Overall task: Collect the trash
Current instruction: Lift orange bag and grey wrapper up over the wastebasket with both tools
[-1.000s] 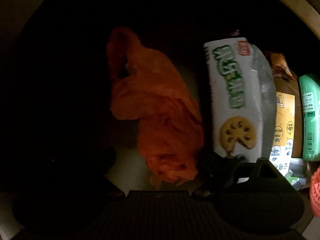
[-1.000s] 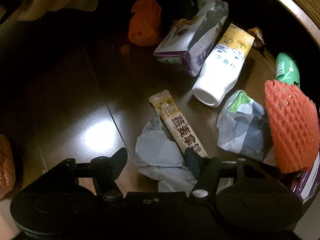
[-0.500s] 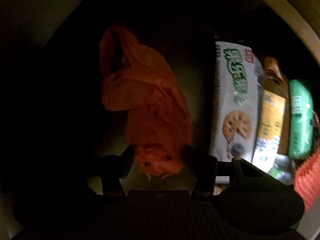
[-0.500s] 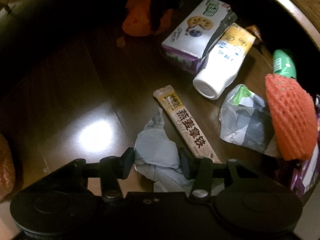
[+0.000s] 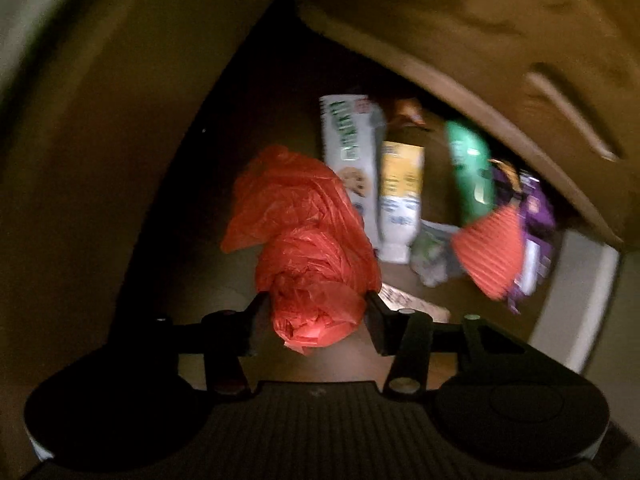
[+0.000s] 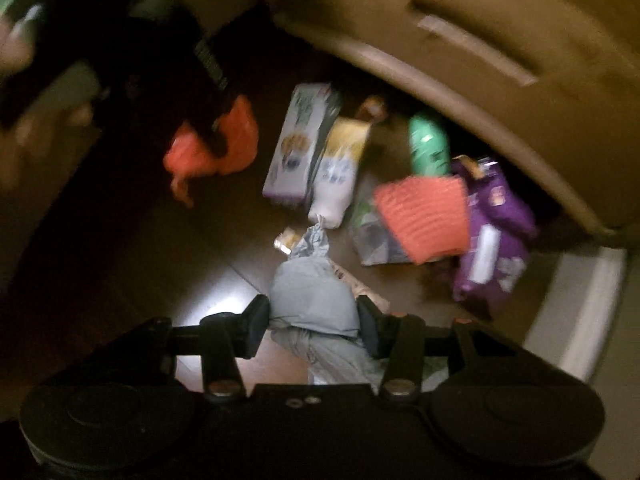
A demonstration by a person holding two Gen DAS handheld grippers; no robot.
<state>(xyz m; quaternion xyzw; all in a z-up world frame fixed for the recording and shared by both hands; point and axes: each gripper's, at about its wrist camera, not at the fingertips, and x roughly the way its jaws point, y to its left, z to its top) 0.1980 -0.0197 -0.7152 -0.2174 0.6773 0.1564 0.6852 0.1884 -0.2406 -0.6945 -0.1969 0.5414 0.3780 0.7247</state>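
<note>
A: Nearest first: what is in each tool?

B: The left tool (image 5: 316,312) has its jaws closing, pads pressed into both sides of a crumpled orange plastic bag (image 5: 308,248). The bag hangs clear of the dark wooden floor (image 5: 200,272). The right tool (image 6: 312,320) is clenched on a wad of grey-blue paper (image 6: 312,288), also lifted off the floor.

A: And just past the paper?

B: A tan sachet (image 6: 286,240) lies flat on the floor, partly hidden behind the wad. Its print is too blurred to read.

A: Further out?

B: A cluster of litter on the floor. A crumpled grey and green wrapper (image 6: 370,240) sits beside an orange foam net (image 6: 424,216), and a purple packet (image 6: 496,224) lies right of the net. Behind them, a white and yellow bottle (image 6: 340,172) lies on its side, touching a white biscuit box (image 6: 298,148). A green bottle (image 6: 428,144) lies apart to the right.

A: Anything inside those containers?

B: I cannot tell; neither the box nor the bottles show their contents, and the view is smeared.

A: Farthest?

B: A small brown wrapper (image 6: 374,108) lies close under the light wooden furniture (image 6: 500,20) edging the floor. In the right view a person's hand (image 6: 24,52) shows at upper left.
</note>
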